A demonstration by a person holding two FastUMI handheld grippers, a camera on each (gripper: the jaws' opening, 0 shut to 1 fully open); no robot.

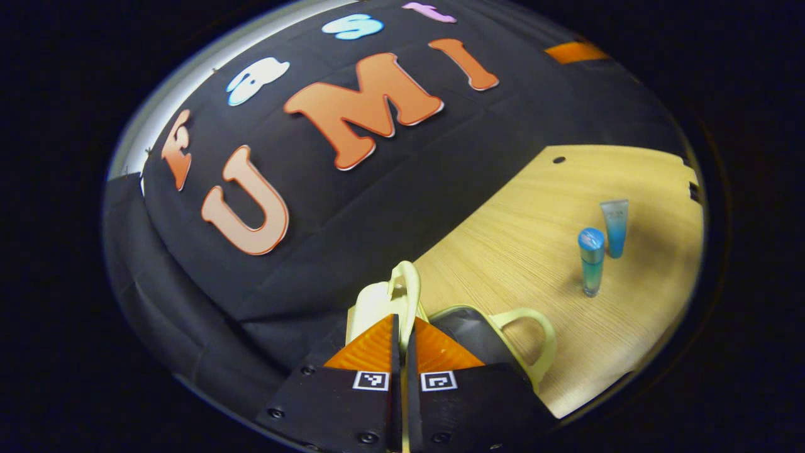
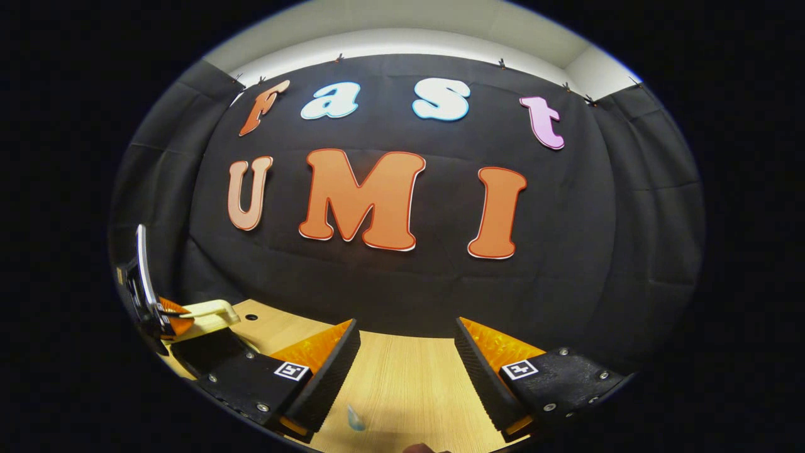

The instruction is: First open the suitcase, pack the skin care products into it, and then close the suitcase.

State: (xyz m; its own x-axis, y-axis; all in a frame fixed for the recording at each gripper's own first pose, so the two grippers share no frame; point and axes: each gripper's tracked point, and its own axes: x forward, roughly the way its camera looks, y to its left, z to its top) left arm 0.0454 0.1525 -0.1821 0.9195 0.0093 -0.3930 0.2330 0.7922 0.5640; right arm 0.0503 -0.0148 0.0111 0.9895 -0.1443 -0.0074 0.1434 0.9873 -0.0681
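Gripping the suitcase lid [image 1: 383, 302], left claw [image 1: 402, 352]; right claw [image 2: 405, 371] wide apart

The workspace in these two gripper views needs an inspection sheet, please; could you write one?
Surface: wooden table, with a small round hole near the back.
Job's things: suitcase with pale handles, its lid raised; bottle and tube stand upright on the table, side by side, not yet packed.
Clutter: nothing seen.
Grippers: left gripper shut on a suitcase handle; right gripper open above the table, holding nothing.
Cables: nothing seen.
Surroundings: black cloth wall behind the table, pale wall above it.
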